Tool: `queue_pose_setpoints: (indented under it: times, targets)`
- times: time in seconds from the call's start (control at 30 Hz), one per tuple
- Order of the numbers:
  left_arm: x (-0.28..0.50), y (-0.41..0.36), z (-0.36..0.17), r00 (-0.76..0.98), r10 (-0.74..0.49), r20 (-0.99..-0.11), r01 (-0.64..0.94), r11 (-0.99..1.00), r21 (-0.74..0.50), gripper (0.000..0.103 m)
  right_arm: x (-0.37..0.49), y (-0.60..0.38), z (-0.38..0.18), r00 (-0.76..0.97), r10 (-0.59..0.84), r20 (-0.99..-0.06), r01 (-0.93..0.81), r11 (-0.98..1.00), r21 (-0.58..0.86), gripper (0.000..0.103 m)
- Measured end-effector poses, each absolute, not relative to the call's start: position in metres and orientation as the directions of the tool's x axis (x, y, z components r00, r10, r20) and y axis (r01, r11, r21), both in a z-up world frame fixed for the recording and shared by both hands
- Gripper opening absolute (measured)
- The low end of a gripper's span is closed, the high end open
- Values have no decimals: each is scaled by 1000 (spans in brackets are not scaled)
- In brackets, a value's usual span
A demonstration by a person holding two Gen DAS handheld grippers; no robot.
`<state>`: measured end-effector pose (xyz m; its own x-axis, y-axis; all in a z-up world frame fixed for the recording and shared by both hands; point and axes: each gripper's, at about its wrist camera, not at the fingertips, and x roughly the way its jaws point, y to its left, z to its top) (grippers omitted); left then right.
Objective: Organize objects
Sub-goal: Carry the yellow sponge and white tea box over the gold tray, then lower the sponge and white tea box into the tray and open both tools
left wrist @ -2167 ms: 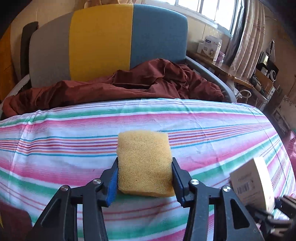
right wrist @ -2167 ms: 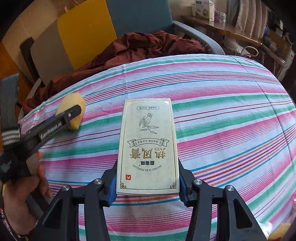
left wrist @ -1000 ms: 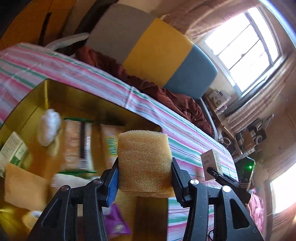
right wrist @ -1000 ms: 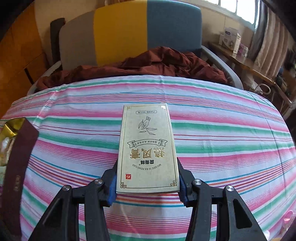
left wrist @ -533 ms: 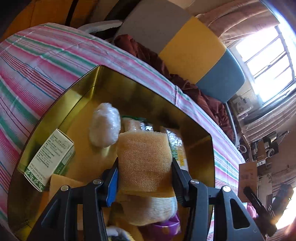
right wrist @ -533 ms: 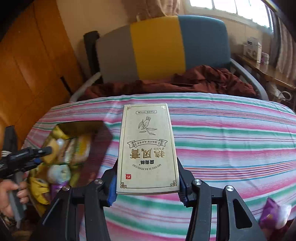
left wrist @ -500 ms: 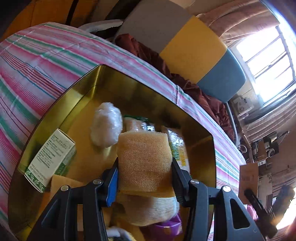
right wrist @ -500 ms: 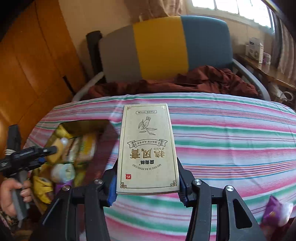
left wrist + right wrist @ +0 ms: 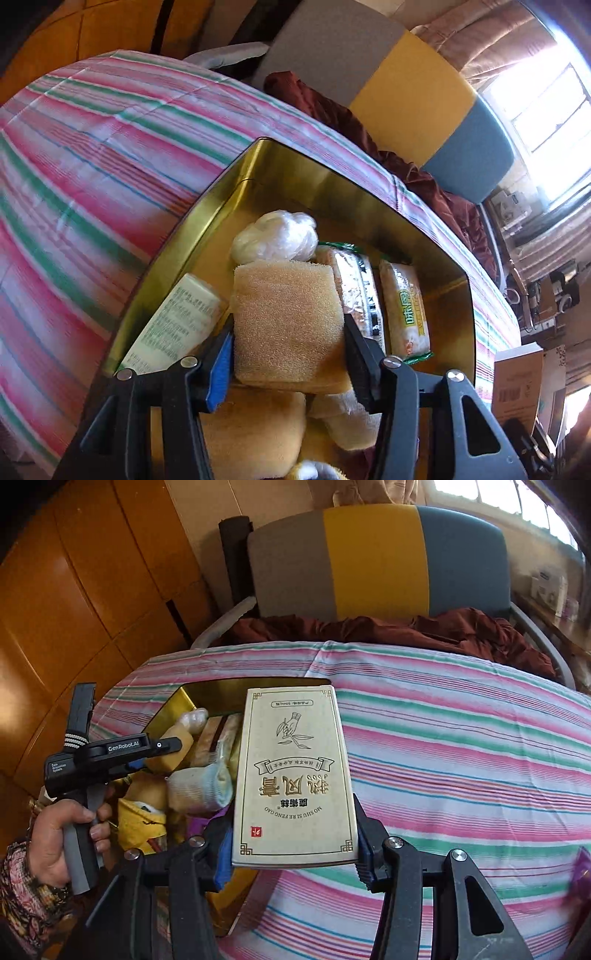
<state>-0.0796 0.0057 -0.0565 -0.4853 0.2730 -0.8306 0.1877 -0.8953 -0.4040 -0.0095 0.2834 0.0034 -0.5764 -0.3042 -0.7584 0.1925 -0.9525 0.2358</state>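
Observation:
A yellow sponge (image 9: 284,302) sits between the fingers of my left gripper (image 9: 288,325), low inside an open gold tin (image 9: 332,173). The jaws are opening. A thin gap shows at the blue left pad (image 9: 221,365), and the sponge rests on the things beneath it. My right gripper (image 9: 293,834) is shut on a flat cream box (image 9: 295,768) with gold print, held above the tin's right wall (image 9: 236,904). The right wrist view shows the left gripper (image 9: 162,746) from the side over the tin, held by a person's hand (image 9: 62,834).
The tin holds a white plastic bundle (image 9: 275,236), a green-and-white carton (image 9: 173,325), two snack packets (image 9: 404,310), a rolled sock (image 9: 199,786) and yellow plush items (image 9: 255,432). It lies on a striped bedsheet (image 9: 461,746). Behind are a maroon cloth (image 9: 443,627) and a grey-yellow-blue headboard (image 9: 373,561).
My left gripper has sunk deeper into the tin and its jaws have parted a little around the sponge. My right gripper has swung left with the cream box, up to the tin.

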Motion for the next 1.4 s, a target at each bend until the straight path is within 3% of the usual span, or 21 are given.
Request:
queue_pose_setpoints:
  times: [0.27, 0.77, 1.07, 1.4]
  targets:
    - [-47, 15, -25, -584, 170, -794, 127, -947, -296, 60, -17, 255, -1, -526, -268, -808, 193, -962, 193, 52]
    - [10, -12, 6, -721, 149, -676, 98, -945, -313, 60, -45, 198, -10, -390, -29, -920, 237, -969, -70, 52]
    - [18, -31, 0, -724, 160, -671, 123, -927, -354, 60, -58, 194, -33, -265, -47, -963, 191, -982, -5, 52]
    - [19, -30, -5, -714, 185, -675, 113, -921, -372, 60, -69, 197, -40, -374, -34, -927, 103, -995, -5, 52]
